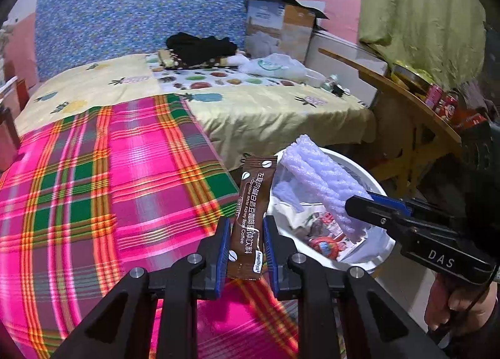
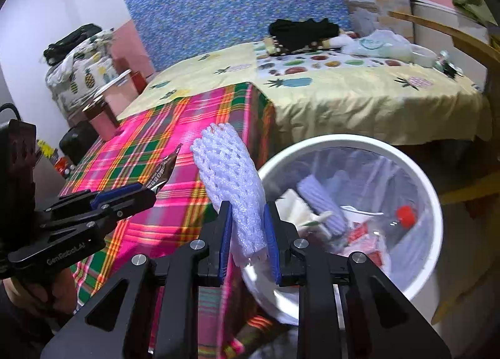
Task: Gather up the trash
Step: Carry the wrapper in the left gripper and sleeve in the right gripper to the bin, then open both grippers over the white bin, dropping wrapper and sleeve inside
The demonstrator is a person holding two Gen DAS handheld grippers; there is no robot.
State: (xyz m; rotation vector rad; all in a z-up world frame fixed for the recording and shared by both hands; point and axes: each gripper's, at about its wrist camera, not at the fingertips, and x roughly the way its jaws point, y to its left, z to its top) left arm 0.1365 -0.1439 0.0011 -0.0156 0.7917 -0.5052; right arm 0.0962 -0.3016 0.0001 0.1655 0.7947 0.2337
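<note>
glossy sachet (image 1: 250, 218), foam net (image 2: 234, 190)

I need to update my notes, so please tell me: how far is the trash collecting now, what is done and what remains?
Done: the white bin already holds wrappers and foam pieces. In hand: the left gripper grips a brown coffee sachet, and the right gripper grips a white foam net, both near the bin. Left: dropping both in. No other loose trash shows on the plaid cloth; the bed behind is cluttered, unclear.
</note>
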